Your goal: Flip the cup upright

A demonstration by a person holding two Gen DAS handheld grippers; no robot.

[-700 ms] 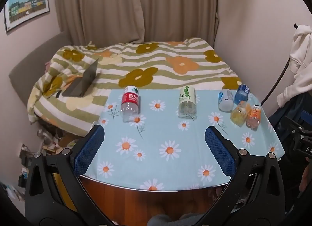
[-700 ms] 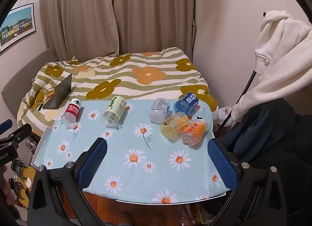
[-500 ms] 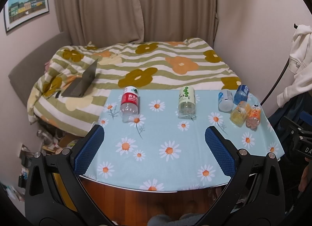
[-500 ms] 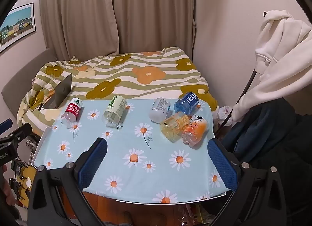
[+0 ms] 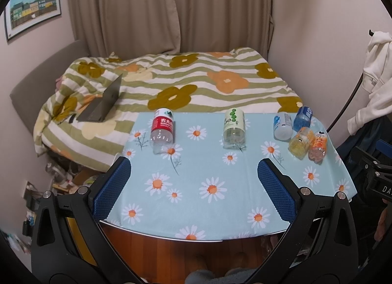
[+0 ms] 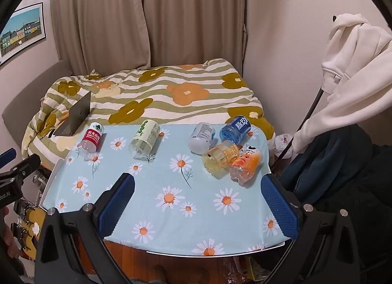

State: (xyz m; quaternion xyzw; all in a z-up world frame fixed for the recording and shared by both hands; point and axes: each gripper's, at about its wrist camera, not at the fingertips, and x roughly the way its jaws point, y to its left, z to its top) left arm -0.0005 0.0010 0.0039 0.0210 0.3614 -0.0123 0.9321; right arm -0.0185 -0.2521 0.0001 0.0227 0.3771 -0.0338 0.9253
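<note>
Along the far edge of the table (image 5: pixel 245 215), under a daisy-print cloth, lie six cut-bottle cups, all on their sides, none upright.

Far left corner: red-label cup (image 5: pixel 162 128), alone, well apart from the rest.

Far edge, middle: green-label cup (image 5: pixel 234 129), alone.

Far right corner, a touching cluster of four: white cup (image 6: pixel 202 137); blue cup (image 6: pixel 235 129); yellow cup (image 6: pixel 220 159); orange cup (image 6: pixel 246 165), nearest the right edge.

Left gripper (image 5: pixel 194 186): jaws spread wide, nothing between them, held over the near edge, well short of every cup.

Right gripper (image 6: pixel 198 204): jaws likewise spread wide and empty, over the near edge toward the right; the yellow and orange cups lie closest ahead of it.

Beyond the table: bed with flowered quilt (image 5: pixel 186 83), an open laptop (image 5: pixel 101 105) on its left side.

Progress, as judged: nothing done. No cup is gripped or raised; the whole task remains, namely the approach, a grasp on a cup's body, the turn onto its base, and the release. The lone cups look easier to take than the crowded four.
</note>
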